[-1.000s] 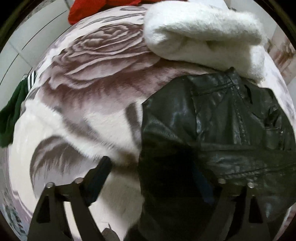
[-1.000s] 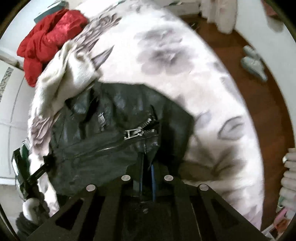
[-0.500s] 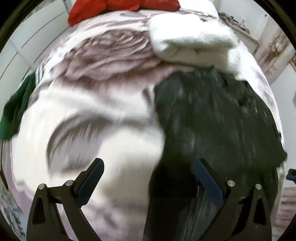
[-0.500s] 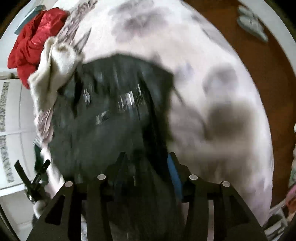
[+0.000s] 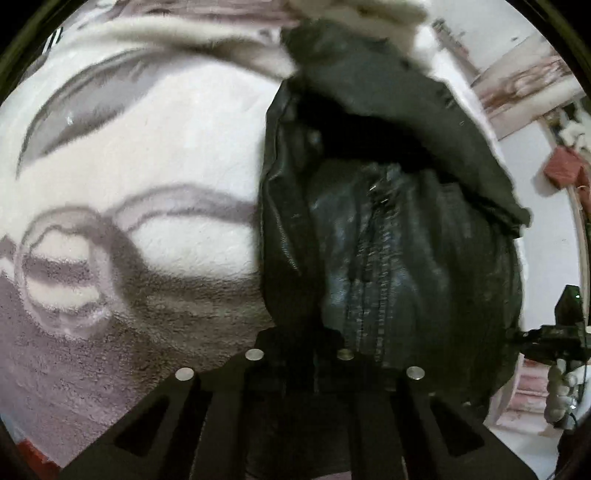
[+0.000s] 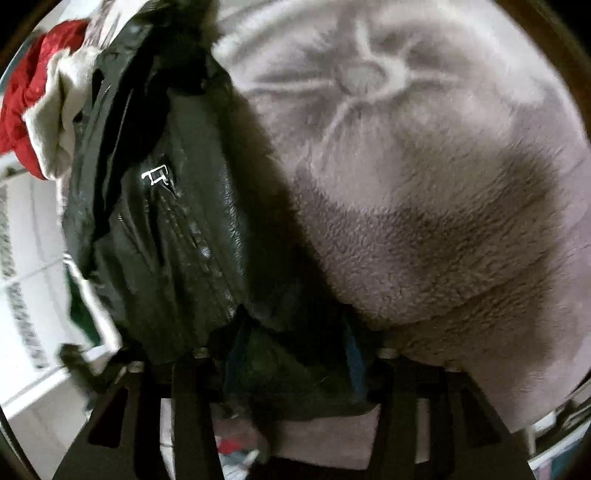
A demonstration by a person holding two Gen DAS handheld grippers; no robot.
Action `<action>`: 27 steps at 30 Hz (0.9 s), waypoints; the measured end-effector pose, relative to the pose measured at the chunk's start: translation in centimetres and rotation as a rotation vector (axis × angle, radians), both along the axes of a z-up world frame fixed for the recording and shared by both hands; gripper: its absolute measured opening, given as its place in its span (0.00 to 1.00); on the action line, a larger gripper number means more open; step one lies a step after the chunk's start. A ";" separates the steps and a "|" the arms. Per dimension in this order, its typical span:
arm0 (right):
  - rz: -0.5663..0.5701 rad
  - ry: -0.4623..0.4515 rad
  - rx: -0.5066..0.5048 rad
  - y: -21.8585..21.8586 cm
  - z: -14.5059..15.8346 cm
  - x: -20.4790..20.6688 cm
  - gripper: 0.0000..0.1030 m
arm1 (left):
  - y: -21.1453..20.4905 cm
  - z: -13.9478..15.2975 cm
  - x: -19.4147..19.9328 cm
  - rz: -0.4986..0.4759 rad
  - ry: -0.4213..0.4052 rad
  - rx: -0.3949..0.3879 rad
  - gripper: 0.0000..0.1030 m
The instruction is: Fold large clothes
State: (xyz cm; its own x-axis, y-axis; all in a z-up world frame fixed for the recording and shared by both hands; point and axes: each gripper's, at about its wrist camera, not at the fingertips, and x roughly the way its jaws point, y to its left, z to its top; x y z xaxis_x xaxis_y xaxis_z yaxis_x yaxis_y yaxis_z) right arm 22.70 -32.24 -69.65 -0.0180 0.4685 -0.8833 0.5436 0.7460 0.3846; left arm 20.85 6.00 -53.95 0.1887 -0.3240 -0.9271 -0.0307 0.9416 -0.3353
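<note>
Black leather fills the left wrist view: the jacket (image 5: 388, 229) rises straight ahead of the left gripper (image 5: 301, 354), its zipper (image 5: 373, 258) running away from the fingers up the middle. The fingers sit drawn close together and the jacket's lower edge disappears between them, so the gripper is clenched on the leather. To its left lies the plush blanket (image 5: 129, 177), pale with grey-mauve flower shapes. Beyond the jacket, at the far end, a white fluffy garment (image 5: 369, 11) shows.

From the right wrist view, the right gripper (image 6: 291, 350) has its blue-padded fingers (image 6: 355, 354) spread apart, with a dark fold of the jacket (image 6: 177, 236) lying between them; they are not pressed onto it. The jacket stretches ahead and to the left, a metal zip pull (image 6: 157, 175) glinting. The blanket (image 6: 424, 192) spreads ahead and to the right. Far ahead-left, a red garment (image 6: 22, 99) sits beside the white one (image 6: 59, 110).
</note>
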 end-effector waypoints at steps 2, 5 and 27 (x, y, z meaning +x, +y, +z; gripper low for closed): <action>-0.057 -0.025 -0.009 0.2 1.8 -0.2 0.06 | 1.2 0.8 -0.6 0.037 -0.021 -0.041 0.05; -0.088 -0.046 -0.046 0.7 4.6 -0.4 0.05 | 2.8 1.8 -1.2 0.051 -0.048 -0.073 0.04; 0.178 -0.099 -0.307 1.6 4.5 8.9 0.48 | -0.1 1.4 7.7 -0.052 -0.073 0.112 0.53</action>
